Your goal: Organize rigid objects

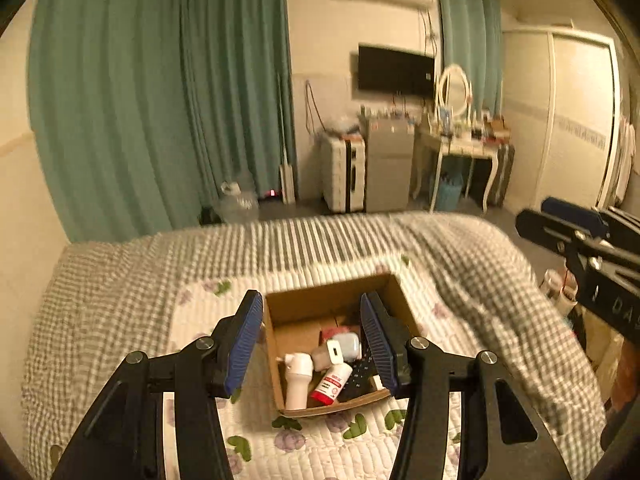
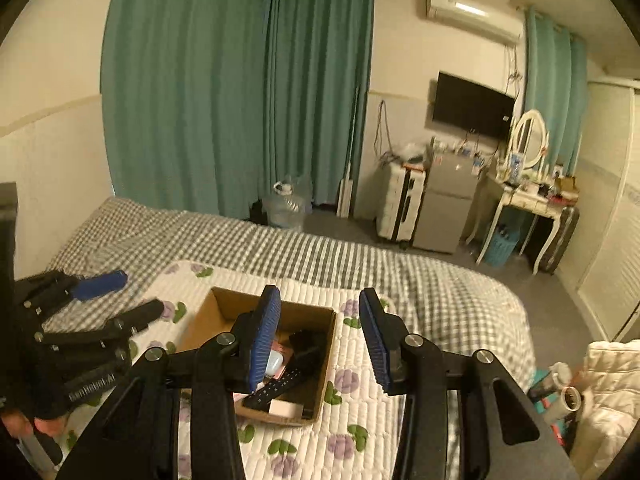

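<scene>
An open cardboard box (image 1: 394, 300) sits on the flowered quilt on the bed; it also shows in the right wrist view (image 2: 218, 306). Inside lie a white bottle (image 1: 298, 380), a red-and-white tube (image 1: 332, 384), a white charger (image 1: 335, 351), a pale blue case (image 1: 349, 345) and a black remote (image 2: 280, 386). My left gripper (image 1: 312, 344) is open and empty, held above the box. My right gripper (image 2: 320, 340) is open and empty, above the box's right side. The left gripper shows at the left edge of the right wrist view (image 2: 116, 294).
The bed has a grey checked cover (image 1: 120, 300) and a white flowered quilt (image 2: 352, 420). Green curtains (image 1: 160, 100), a water jug (image 2: 286, 204), a suitcase (image 2: 400, 208), a grey cabinet (image 2: 444, 208) and a dressing table (image 2: 524, 200) stand beyond. Cups and clutter (image 2: 568, 396) lie at the right.
</scene>
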A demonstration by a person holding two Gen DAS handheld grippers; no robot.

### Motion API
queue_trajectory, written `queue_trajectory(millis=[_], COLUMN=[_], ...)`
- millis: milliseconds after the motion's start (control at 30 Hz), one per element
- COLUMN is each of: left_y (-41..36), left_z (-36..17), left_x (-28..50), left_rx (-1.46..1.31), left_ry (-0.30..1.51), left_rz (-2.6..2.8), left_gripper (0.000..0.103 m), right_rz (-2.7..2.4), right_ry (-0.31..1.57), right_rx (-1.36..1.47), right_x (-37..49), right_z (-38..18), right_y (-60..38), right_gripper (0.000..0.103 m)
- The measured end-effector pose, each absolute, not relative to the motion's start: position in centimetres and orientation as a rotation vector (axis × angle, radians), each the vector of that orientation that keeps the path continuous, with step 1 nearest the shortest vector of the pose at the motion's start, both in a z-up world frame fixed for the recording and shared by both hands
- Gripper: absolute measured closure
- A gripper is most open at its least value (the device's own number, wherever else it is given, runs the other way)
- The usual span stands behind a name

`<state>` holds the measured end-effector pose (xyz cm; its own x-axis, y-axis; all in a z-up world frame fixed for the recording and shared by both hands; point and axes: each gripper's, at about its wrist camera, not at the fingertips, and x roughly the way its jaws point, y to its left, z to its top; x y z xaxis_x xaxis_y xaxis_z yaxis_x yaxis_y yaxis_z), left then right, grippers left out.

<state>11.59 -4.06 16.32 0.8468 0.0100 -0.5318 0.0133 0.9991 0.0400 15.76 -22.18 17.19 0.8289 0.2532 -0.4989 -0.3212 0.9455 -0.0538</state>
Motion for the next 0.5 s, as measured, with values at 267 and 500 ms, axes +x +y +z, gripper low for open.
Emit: queue_trajectory(millis=[267,500], left_y=[-2.5,-1.3], left_z=[19.9,18.4], left_x=[4.5,2.6], left_rx=[0.074,0.082], left_ry=[0.403,0.354], left_rz=[0.015,0.0], left_gripper=[0.031,0.013], right_rz=[0.257,0.3], right_ry=[0.386,0.328], right_rx=[-0.135,-0.068], right_x=[6.3,2.8], right_z=[21.9,21.6], right_y=[-22.4,-22.5], right_gripper=[0.047,0.028])
